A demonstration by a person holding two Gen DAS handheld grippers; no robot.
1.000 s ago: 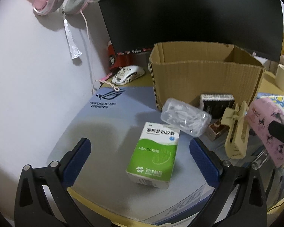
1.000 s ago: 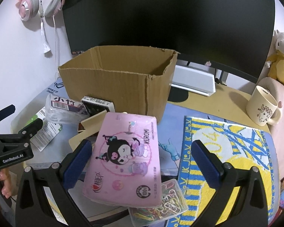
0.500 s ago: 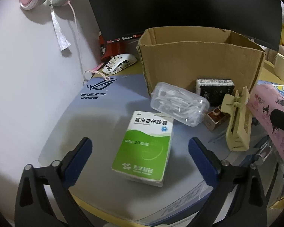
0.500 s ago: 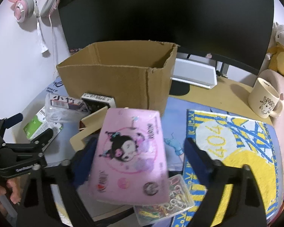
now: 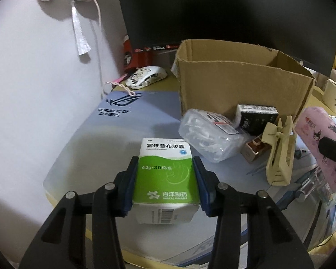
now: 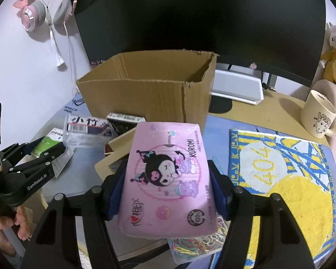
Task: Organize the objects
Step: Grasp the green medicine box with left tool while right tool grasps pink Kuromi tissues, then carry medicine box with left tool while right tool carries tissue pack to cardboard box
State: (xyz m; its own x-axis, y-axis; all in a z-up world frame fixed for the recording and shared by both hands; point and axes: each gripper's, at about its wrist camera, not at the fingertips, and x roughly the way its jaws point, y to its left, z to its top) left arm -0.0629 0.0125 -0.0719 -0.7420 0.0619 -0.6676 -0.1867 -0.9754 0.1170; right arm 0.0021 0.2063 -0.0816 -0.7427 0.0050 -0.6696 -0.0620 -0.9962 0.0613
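Note:
A green-and-white medicine box [image 5: 165, 179] lies on the grey desk mat [image 5: 114, 139]. My left gripper [image 5: 165, 163] has its jaws closing, and both blue pads press the box's long sides. In the right wrist view a pink Kuromi tissue pack [image 6: 168, 148] sits between the closing jaws of my right gripper [image 6: 166, 168], pads against its sides. An open cardboard box [image 6: 145, 94] stands behind both, in front of the dark monitor. The left gripper [image 6: 47, 148] also shows at the left of the right wrist view, on the medicine box [image 6: 49, 139].
Against the cardboard box [image 5: 235, 85] lie a clear plastic swab box [image 5: 208, 132], a black packet [image 5: 255, 121] and a beige claw clip [image 5: 277, 152]. A paper-clip case [image 6: 194, 244] lies under the pink pack. A yellow-blue mat [image 6: 291, 179] and a mug [image 6: 320, 116] are at right.
Both grippers went from wide open to closed in on their objects: the left onto the medicine box, the right onto the pink tissue pack.

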